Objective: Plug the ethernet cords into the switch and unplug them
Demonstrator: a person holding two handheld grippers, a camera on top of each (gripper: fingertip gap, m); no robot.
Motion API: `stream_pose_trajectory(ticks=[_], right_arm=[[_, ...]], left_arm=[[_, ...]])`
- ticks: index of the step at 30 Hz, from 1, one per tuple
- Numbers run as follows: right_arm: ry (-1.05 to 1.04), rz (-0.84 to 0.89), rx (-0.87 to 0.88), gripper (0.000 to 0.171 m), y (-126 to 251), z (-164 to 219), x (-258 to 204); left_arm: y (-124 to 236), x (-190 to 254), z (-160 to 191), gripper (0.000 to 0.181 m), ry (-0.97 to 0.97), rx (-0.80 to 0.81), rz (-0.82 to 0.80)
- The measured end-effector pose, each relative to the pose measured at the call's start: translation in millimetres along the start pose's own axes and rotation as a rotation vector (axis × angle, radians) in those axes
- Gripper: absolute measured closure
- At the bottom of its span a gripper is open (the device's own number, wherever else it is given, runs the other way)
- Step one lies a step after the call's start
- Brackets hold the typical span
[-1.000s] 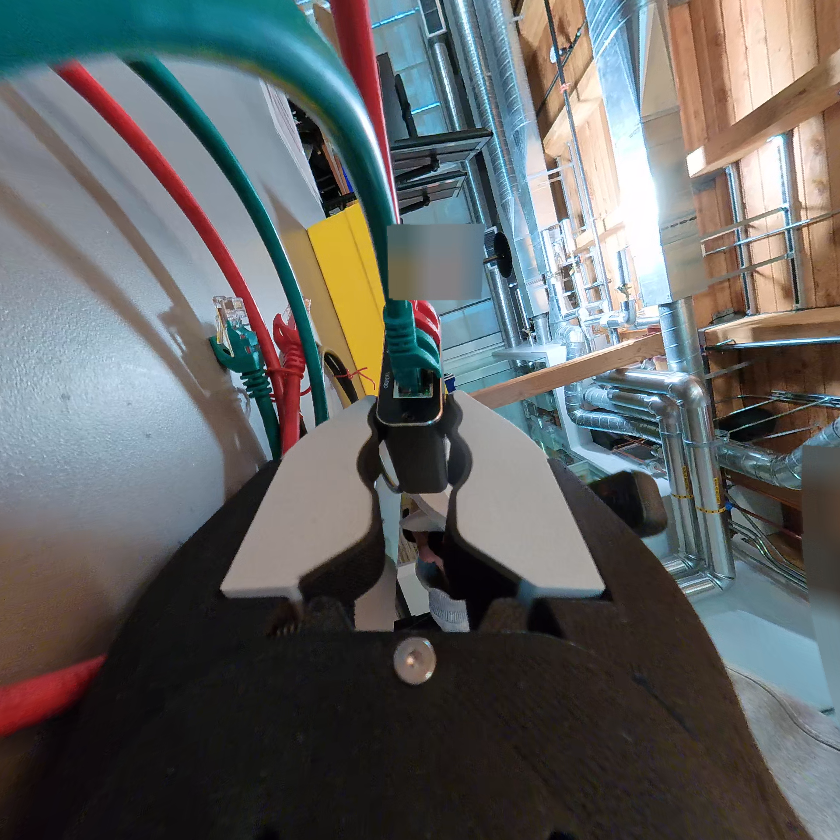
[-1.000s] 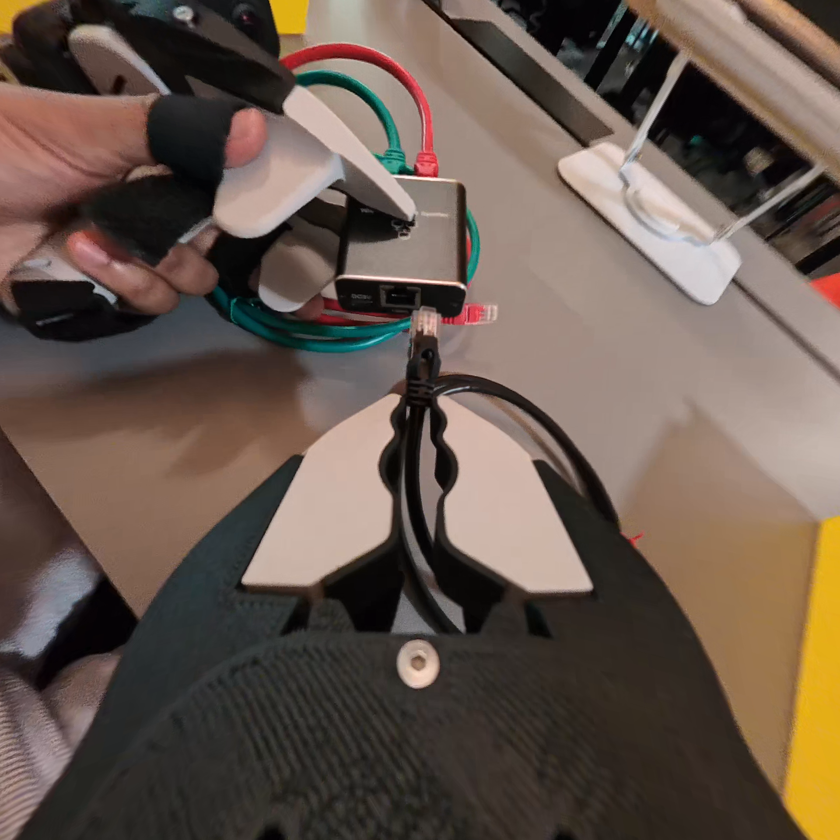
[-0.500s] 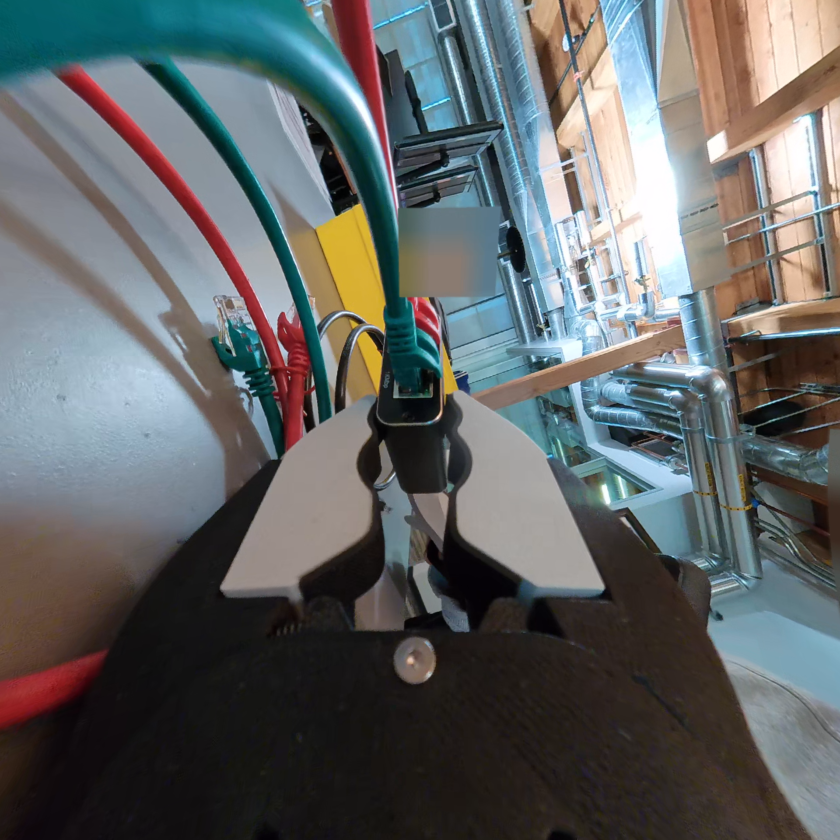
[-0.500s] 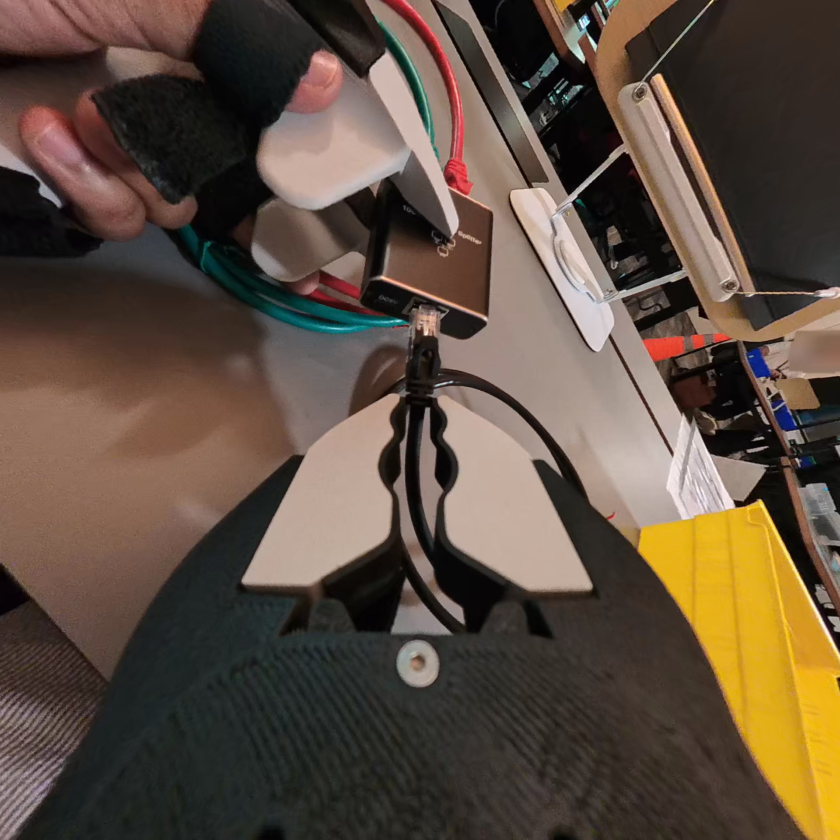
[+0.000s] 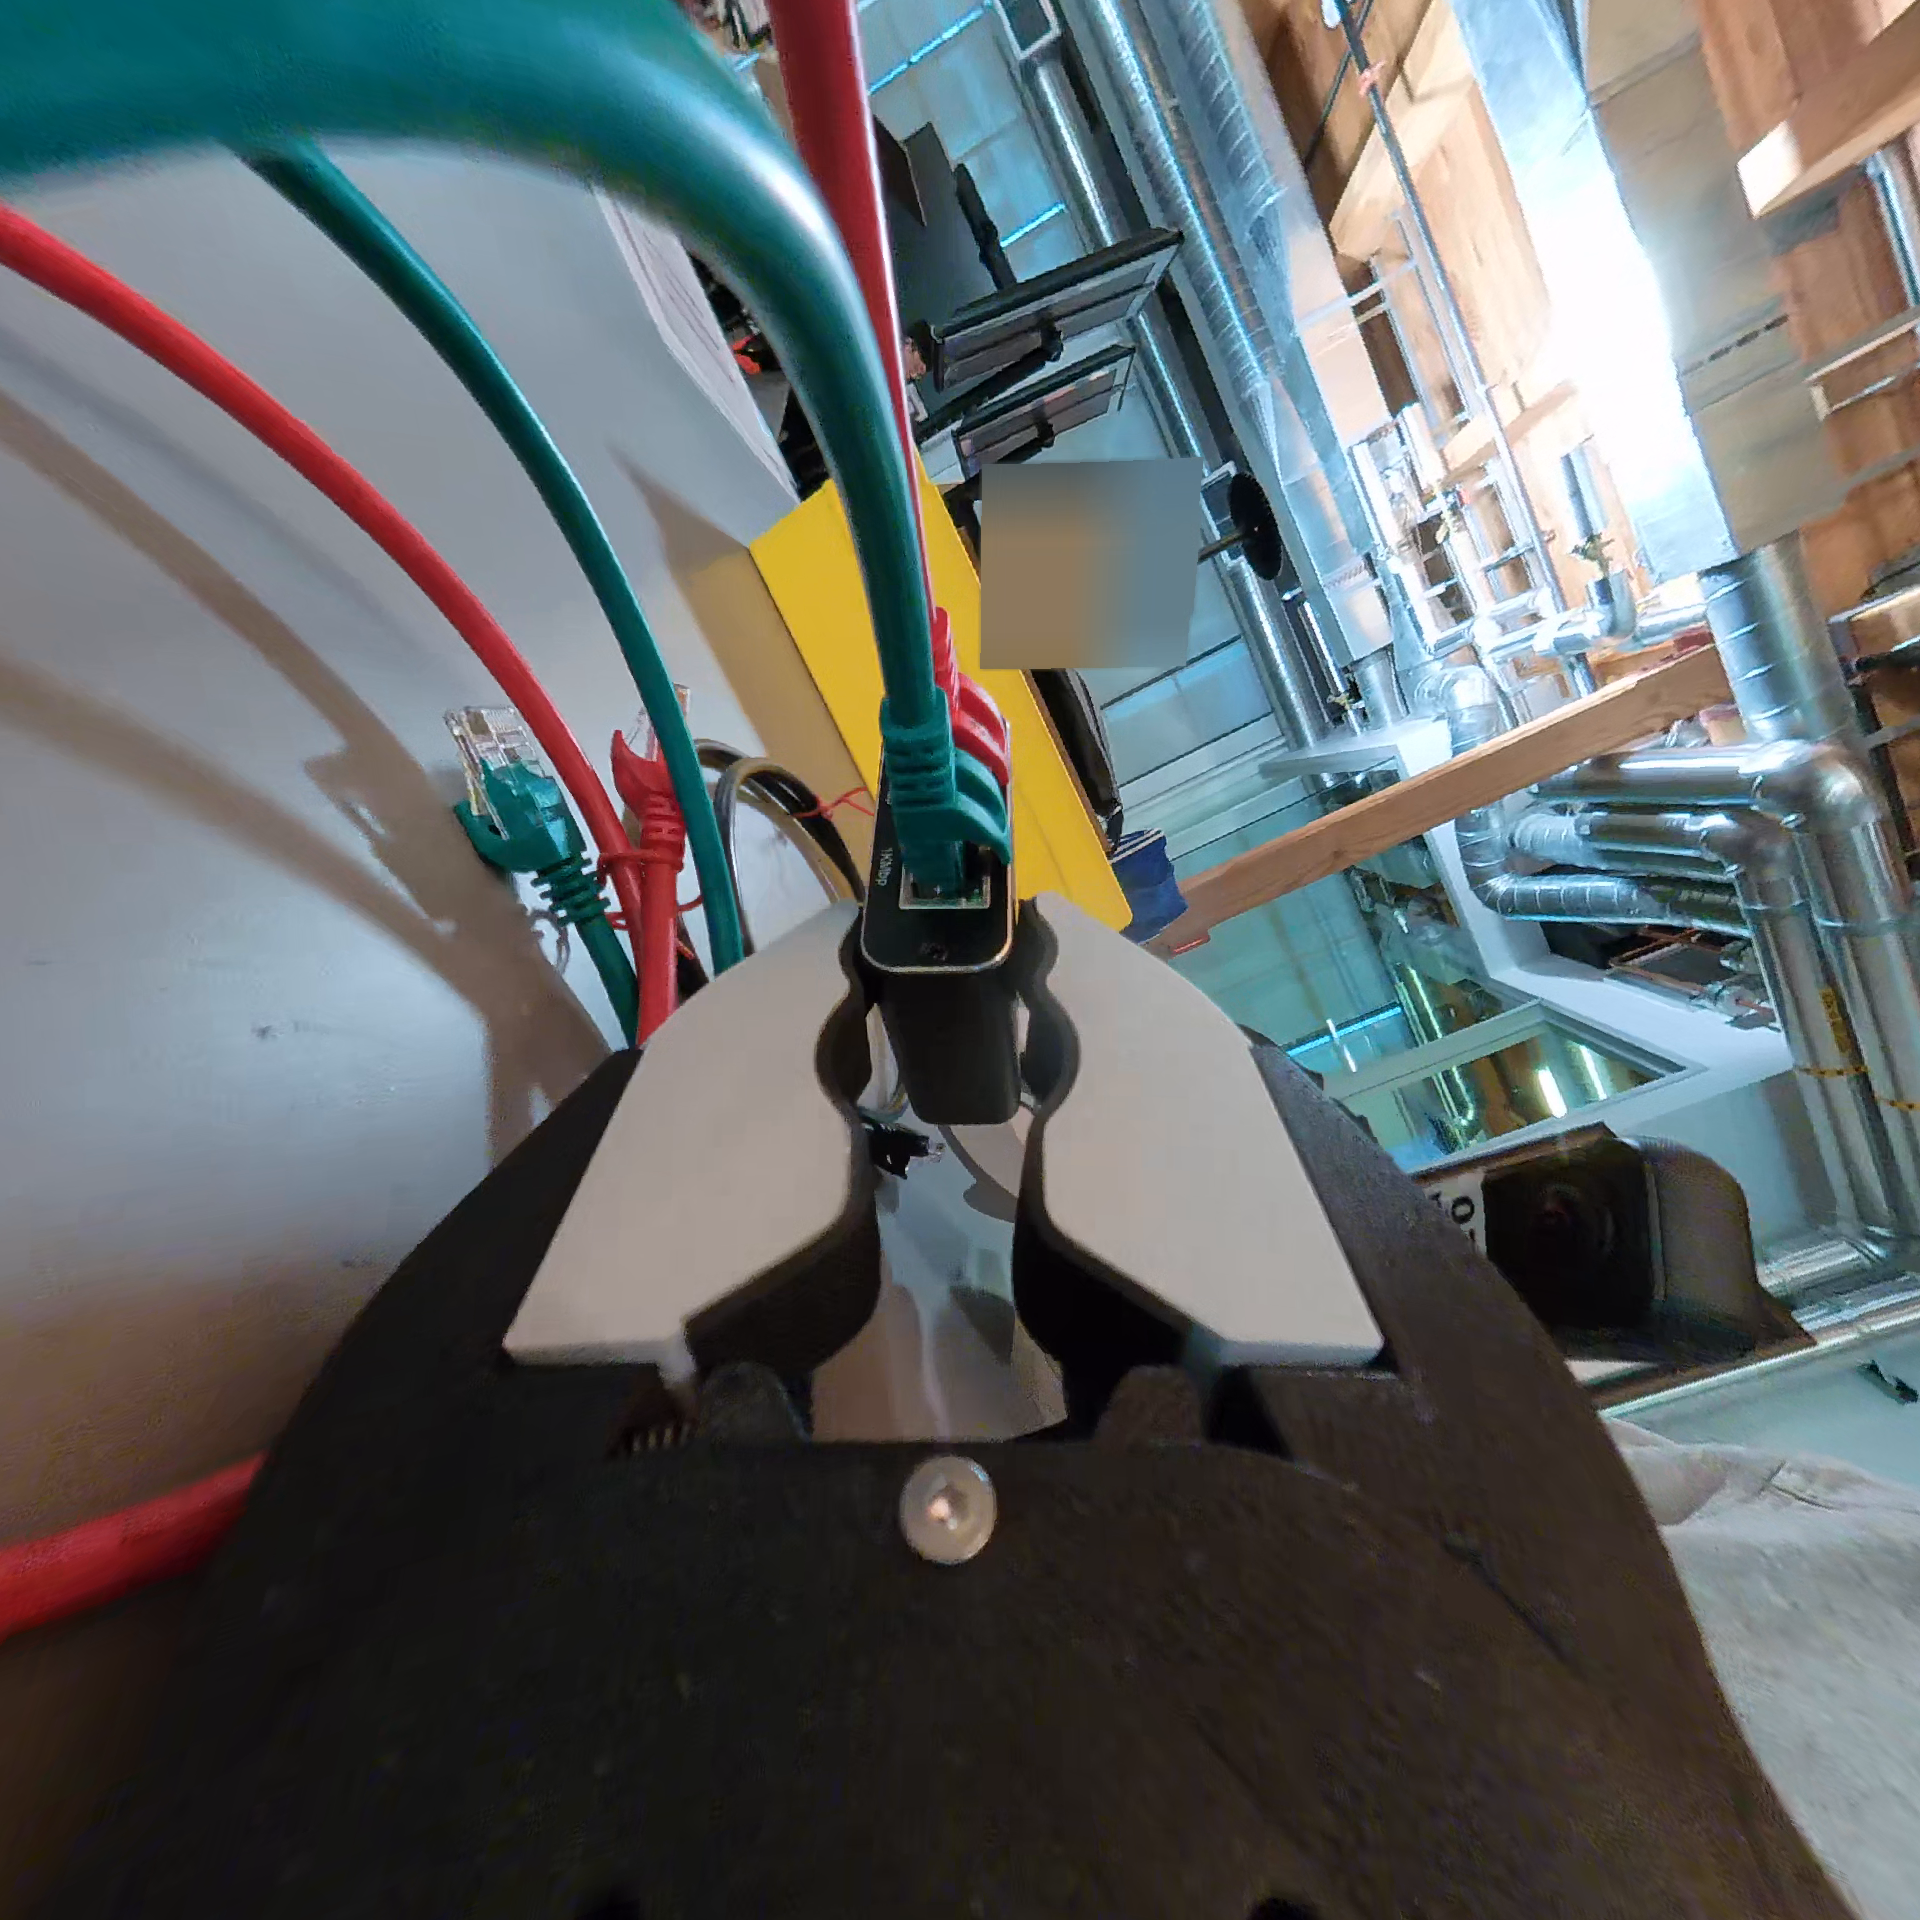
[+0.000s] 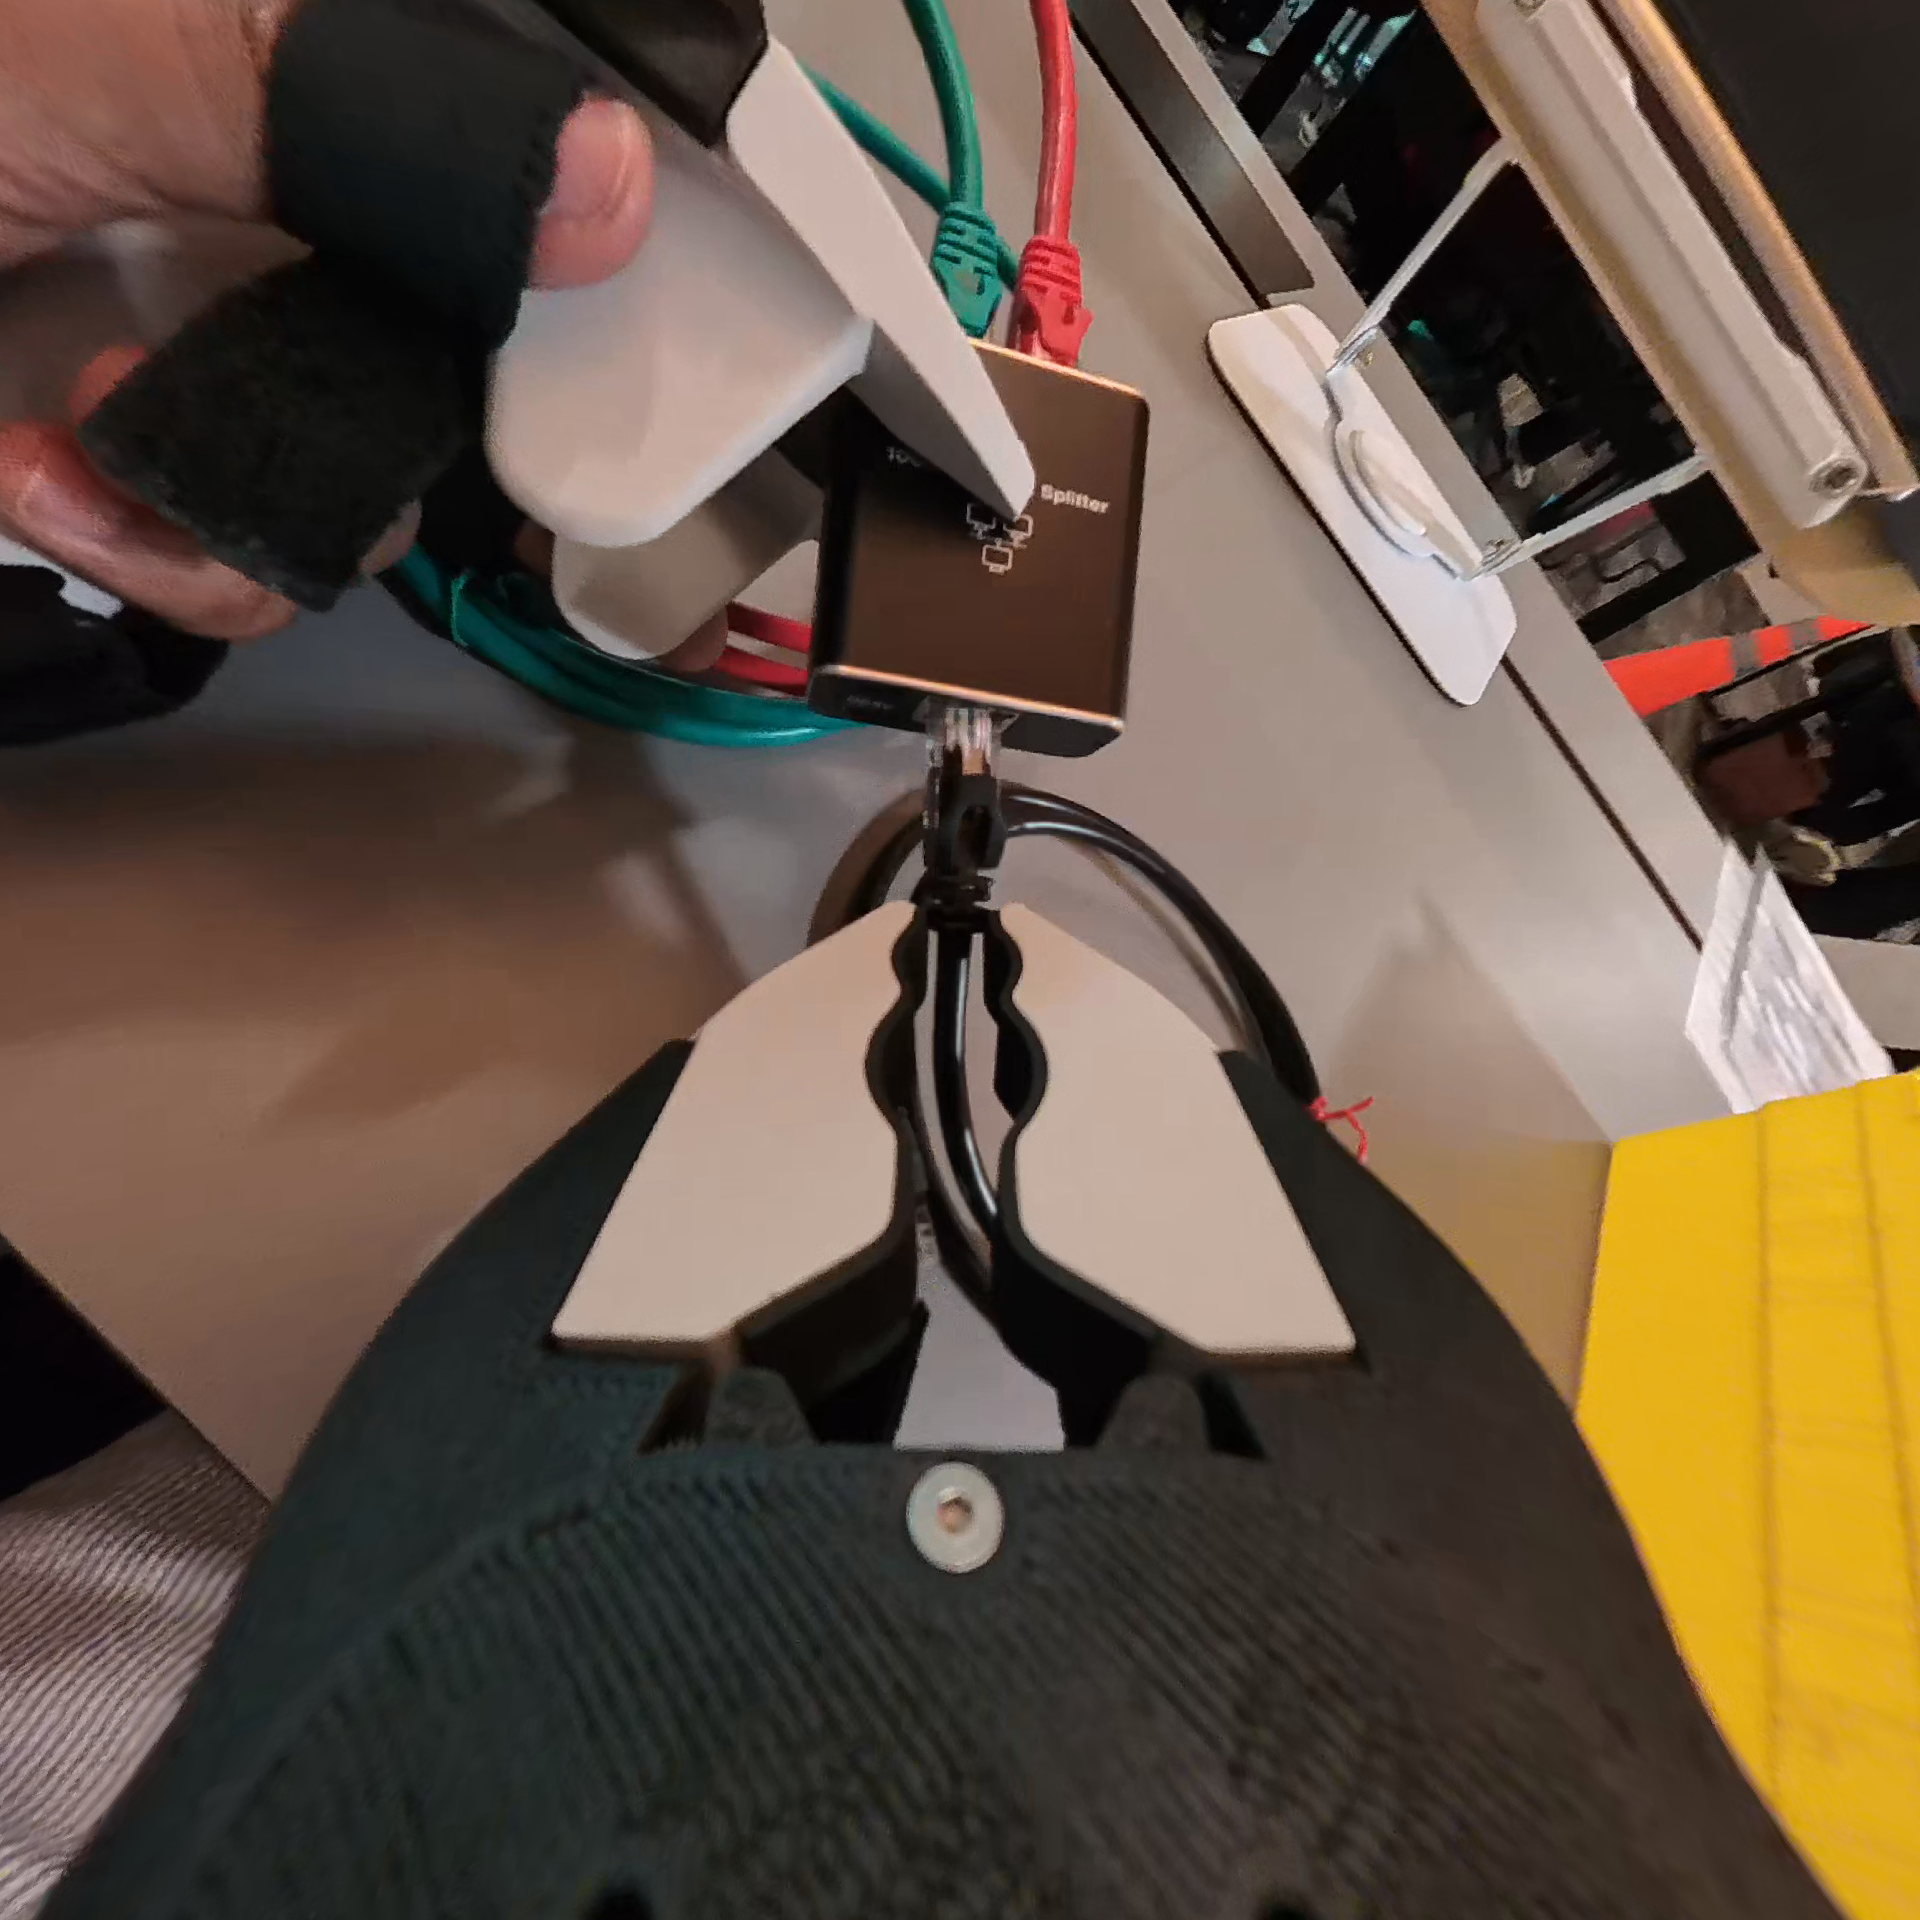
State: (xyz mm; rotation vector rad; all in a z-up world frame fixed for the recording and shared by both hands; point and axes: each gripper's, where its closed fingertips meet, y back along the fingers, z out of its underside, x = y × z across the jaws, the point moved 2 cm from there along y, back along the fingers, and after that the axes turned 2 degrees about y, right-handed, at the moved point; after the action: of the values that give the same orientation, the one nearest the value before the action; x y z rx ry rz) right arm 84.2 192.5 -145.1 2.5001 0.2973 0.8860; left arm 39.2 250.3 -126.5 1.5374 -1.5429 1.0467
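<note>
My left gripper (image 5: 940, 935) is shut on the small dark metal switch (image 5: 943, 1023) and holds it above the grey table (image 6: 364, 935). A green cord (image 5: 914, 769) and a red cord (image 5: 971, 707) are plugged into the switch's far end. In the right wrist view the switch (image 6: 987, 551) sits just ahead, with the left gripper's fingers (image 6: 862, 312) clamped on it. My right gripper (image 6: 958, 914) is shut on a black ethernet cord (image 6: 961, 831). Its clear plug (image 6: 964, 738) is partly inside the switch's near port.
A yellow bin (image 6: 1766, 1455) stands at the right by the table's edge. A white stand base (image 6: 1361, 509) sits behind the switch. Loose green (image 5: 520, 800) and red (image 5: 649, 790) plug ends lie on the table. A gloved hand (image 6: 260, 343) holds the left gripper.
My right gripper has moved forward with the black cord, and its plug has gone from just in front of the port to partly inside it. The left gripper has tilted the switch.
</note>
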Motion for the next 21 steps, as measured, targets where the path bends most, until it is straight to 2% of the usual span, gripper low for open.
stream_pose_trajectory(ticks=[8,15,21], right_arm=[[-0.071,-0.068,0.099,0.161,4.1,-7.7,-2.0],[-0.130,-0.148,0.195,0.161,10.4,-13.9,-2.9],[-0.134,-0.199,0.210,0.161,12.7,-11.2,-5.8]], left_arm=[[-0.3,-0.8,0.5,0.156,-0.002,-0.005,-0.006],[1.8,0.3,0.5,0.156,0.107,-0.046,0.062],[0.8,0.9,4.4,0.156,0.125,-0.097,0.071]])
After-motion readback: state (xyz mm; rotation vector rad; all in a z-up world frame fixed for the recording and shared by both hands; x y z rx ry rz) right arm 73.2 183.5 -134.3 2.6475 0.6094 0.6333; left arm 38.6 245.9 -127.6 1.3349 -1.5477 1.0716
